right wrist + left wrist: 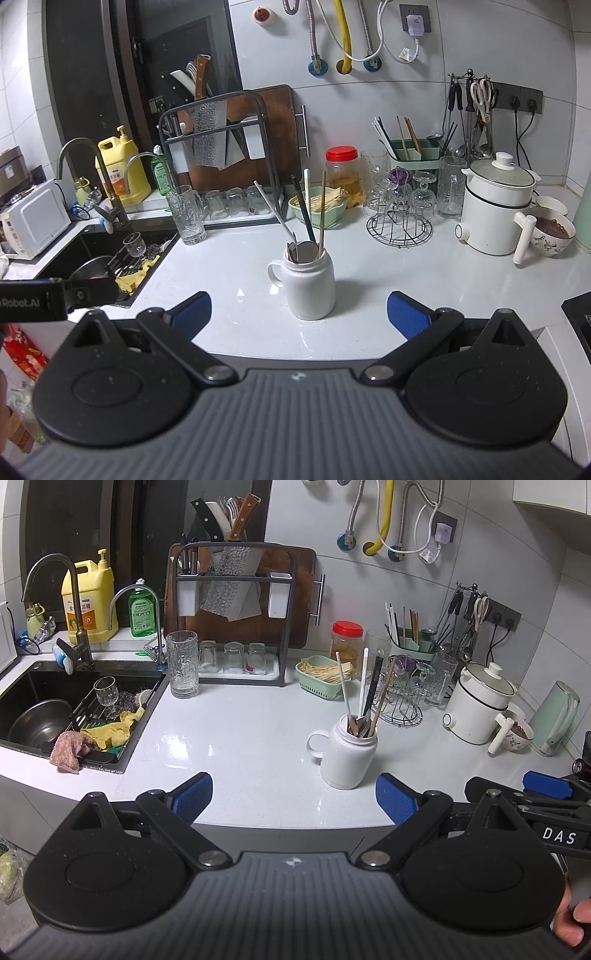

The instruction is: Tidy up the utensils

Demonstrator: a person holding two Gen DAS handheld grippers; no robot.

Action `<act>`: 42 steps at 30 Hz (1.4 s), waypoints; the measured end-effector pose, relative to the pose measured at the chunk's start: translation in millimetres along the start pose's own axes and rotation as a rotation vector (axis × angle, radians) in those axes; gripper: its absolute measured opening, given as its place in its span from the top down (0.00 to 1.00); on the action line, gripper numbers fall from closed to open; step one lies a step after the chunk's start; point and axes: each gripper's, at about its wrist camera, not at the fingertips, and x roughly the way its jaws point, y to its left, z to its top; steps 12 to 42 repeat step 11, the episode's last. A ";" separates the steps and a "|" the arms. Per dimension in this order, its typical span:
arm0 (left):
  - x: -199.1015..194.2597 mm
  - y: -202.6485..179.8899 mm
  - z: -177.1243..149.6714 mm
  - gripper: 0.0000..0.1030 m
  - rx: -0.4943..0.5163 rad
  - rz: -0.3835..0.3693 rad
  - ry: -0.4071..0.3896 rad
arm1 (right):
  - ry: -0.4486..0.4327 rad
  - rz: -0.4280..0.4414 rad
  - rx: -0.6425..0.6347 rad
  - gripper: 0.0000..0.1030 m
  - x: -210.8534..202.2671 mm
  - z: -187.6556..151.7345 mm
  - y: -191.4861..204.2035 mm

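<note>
Far to your left, the sink (pixel 29 686) holds a steel bowl, a wine glass and rags, and a tall glass (pixel 181 664) stands on the counter just beside its rim. Your left gripper (pixel 293 797) hangs over the counter's front edge, jaws spread wide, nothing between the blue pads (pixel 194 797). The white mug (pixel 347 755) sits ahead and a little right of it, apart from the pads, with chopsticks and spoons (pixel 364 694) standing up out of it. Your right gripper (pixel 299 314) is released too, empty, and here the white mug (pixel 308 282) stands right between the fingers' line, just ahead, untouched. Farther right, a wire glass rack (pixel 400 229), then the white pot (pixel 495 206).
</note>
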 end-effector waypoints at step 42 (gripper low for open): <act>-0.3 2.1 -3.5 0.05 0.009 -0.002 0.008 | -0.005 -0.004 0.004 0.00 -0.8 -4.2 0.4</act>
